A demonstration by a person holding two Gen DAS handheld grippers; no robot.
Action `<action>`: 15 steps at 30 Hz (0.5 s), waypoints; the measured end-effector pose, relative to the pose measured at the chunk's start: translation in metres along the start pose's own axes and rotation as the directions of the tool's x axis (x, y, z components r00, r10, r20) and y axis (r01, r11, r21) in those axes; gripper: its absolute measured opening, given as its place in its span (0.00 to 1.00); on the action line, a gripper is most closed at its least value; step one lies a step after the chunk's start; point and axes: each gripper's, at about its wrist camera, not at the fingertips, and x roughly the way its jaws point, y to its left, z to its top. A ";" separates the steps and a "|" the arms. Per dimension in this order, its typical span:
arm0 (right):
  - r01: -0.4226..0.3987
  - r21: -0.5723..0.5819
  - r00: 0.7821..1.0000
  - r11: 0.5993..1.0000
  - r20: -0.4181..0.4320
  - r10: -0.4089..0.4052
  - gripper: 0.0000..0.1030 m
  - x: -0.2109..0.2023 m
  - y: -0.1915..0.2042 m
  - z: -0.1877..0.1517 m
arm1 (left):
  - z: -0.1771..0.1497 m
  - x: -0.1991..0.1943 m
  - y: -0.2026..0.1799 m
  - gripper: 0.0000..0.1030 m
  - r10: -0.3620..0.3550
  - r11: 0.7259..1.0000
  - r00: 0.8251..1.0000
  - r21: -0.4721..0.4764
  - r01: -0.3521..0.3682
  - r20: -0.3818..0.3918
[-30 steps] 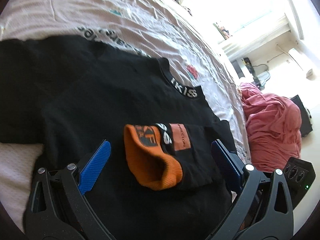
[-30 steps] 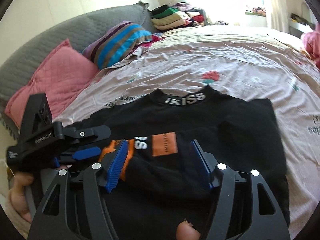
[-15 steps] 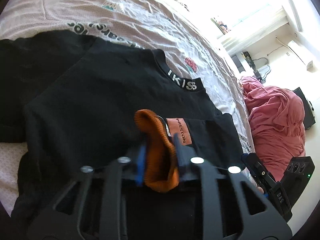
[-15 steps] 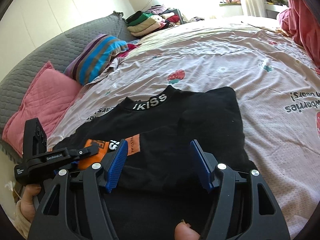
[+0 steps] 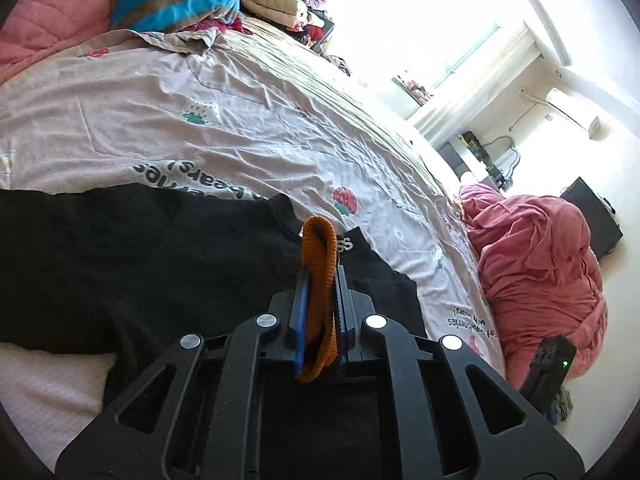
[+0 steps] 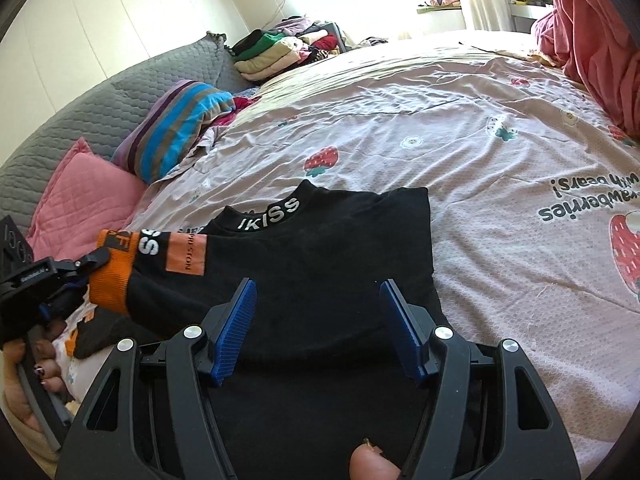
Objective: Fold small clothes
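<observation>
A black sweater (image 6: 320, 272) with white collar lettering (image 6: 272, 216) lies flat on the bed; it also shows in the left wrist view (image 5: 140, 264). One sleeve has an orange cuff (image 5: 318, 276). My left gripper (image 5: 320, 280) is shut on that cuff and holds the sleeve lifted across the sweater's body; it shows at the left of the right wrist view (image 6: 76, 276), with the cuff (image 6: 114, 276) in it. My right gripper (image 6: 318, 304) is open and empty, low over the sweater's lower half.
The pink strawberry-print sheet (image 6: 480, 152) covers the bed. A striped pillow (image 6: 176, 128) and a pink pillow (image 6: 84, 196) lie at the head, with a stack of folded clothes (image 6: 276, 52) behind. A red blanket heap (image 5: 540, 264) sits off the bed's far side.
My left gripper closed on the orange cuff and lifted it, pulling the sleeve to the left across the sweater. My right gripper stayed open and shifted right over the sweater.
</observation>
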 end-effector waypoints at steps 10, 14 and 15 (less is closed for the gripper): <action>0.078 -0.064 0.996 0.995 -0.039 -0.081 0.61 0.021 0.008 -0.010 | -0.010 -0.003 0.027 0.00 0.053 0.998 0.999 -0.033 -0.053 -0.013; 0.085 -0.105 0.995 0.991 -0.051 -0.091 0.61 0.027 0.016 -0.011 | -0.012 -0.005 0.027 0.00 0.080 0.997 0.997 -0.015 -0.080 0.005; 0.084 -0.118 0.994 0.989 -0.057 -0.092 0.61 0.029 0.018 -0.011 | -0.011 -0.007 0.027 0.00 0.088 0.996 0.996 -0.011 -0.088 0.012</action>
